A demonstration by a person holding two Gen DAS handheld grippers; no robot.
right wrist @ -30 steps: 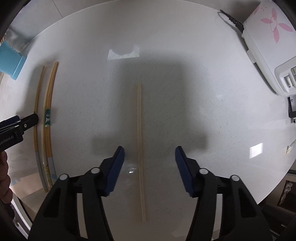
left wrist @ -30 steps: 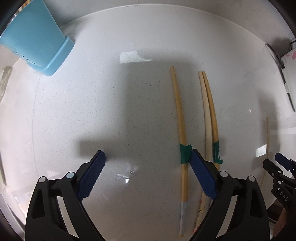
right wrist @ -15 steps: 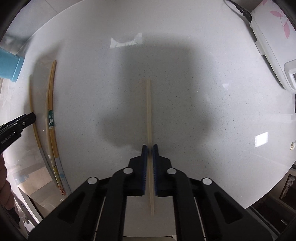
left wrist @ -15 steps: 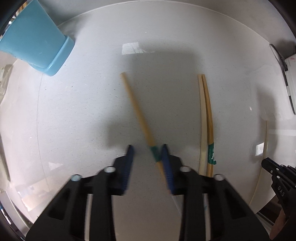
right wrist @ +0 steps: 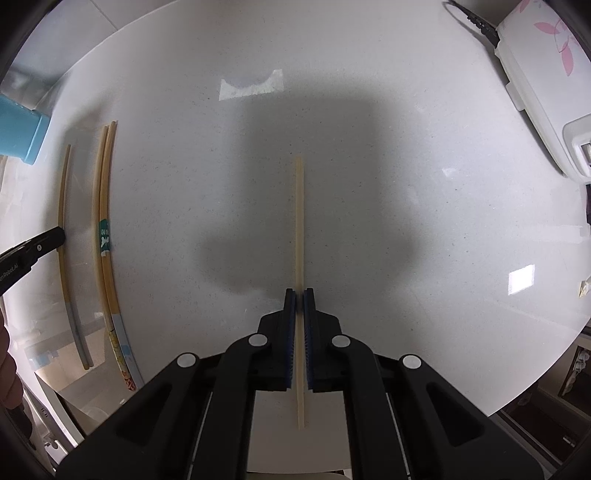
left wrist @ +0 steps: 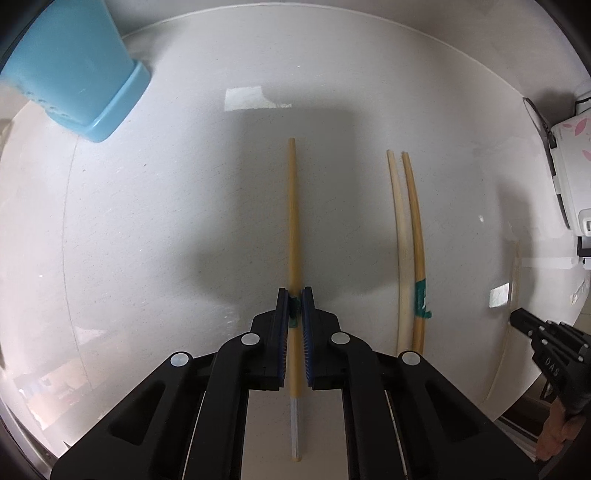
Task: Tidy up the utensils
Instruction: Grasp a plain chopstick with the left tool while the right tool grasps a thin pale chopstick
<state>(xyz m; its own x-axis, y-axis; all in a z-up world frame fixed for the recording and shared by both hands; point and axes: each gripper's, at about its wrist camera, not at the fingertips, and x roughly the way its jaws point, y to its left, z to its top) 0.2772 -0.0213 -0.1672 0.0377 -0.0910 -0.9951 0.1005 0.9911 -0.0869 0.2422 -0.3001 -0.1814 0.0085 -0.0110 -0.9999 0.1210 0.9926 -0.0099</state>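
Observation:
My left gripper [left wrist: 295,295] is shut on a yellow chopstick [left wrist: 293,206] with a green band, held straight ahead over the white table [left wrist: 147,221]. It also shows in the right wrist view [right wrist: 62,206]. Two more chopsticks [left wrist: 410,229], one pale and one yellow with a green label, lie side by side to its right. My right gripper [right wrist: 299,295] is shut on a thin pale chopstick [right wrist: 299,221]. A blue utensil holder [left wrist: 74,66] stands at the far left.
A white appliance with pink flowers [right wrist: 546,74] and its black cable [right wrist: 476,18] sit at the far right. The round table's edge [right wrist: 535,387] runs close on the right and near side.
Both grippers went from open to shut, each on a chopstick. The left one swung its chopstick from tilted to straight ahead and lifted it leftward, away from the pair.

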